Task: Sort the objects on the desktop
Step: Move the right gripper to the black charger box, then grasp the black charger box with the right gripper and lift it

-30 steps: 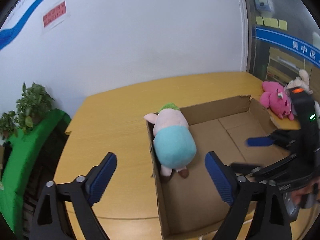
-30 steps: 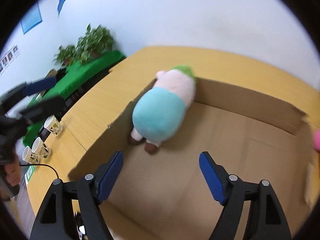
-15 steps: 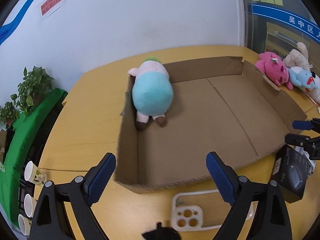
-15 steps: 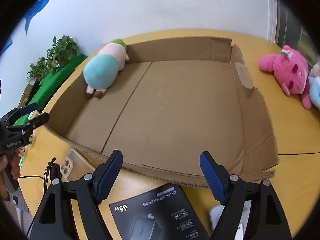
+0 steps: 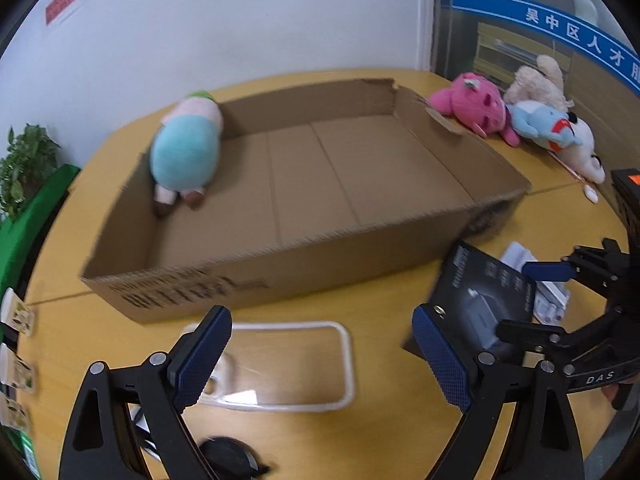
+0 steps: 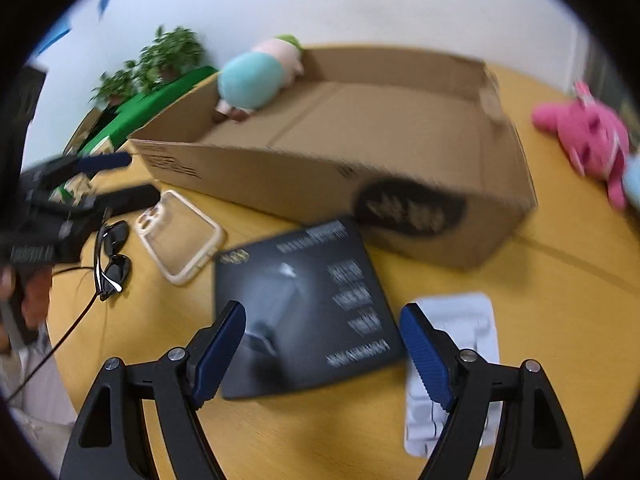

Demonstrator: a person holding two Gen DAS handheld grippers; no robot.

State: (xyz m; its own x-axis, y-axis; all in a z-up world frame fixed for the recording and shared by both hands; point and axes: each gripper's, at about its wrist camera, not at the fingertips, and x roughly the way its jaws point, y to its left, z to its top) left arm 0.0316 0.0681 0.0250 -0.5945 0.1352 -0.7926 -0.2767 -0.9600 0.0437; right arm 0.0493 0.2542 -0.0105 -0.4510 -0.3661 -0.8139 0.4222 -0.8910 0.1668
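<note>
1. We hold our left gripper (image 5: 322, 354) low over the table (image 5: 380, 292), jaws wide apart and empty, above the clear phone case (image 5: 286, 362).
2. Our right gripper (image 6: 322, 354) hangs wide open and empty over the black box (image 6: 304, 304).
3. The cardboard box (image 5: 280, 264) lies beyond, with the blue-bodied plush (image 5: 186, 158) in its far left corner.

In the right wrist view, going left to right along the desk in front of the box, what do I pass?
Sunglasses → phone case → black box → white tray.
</note>
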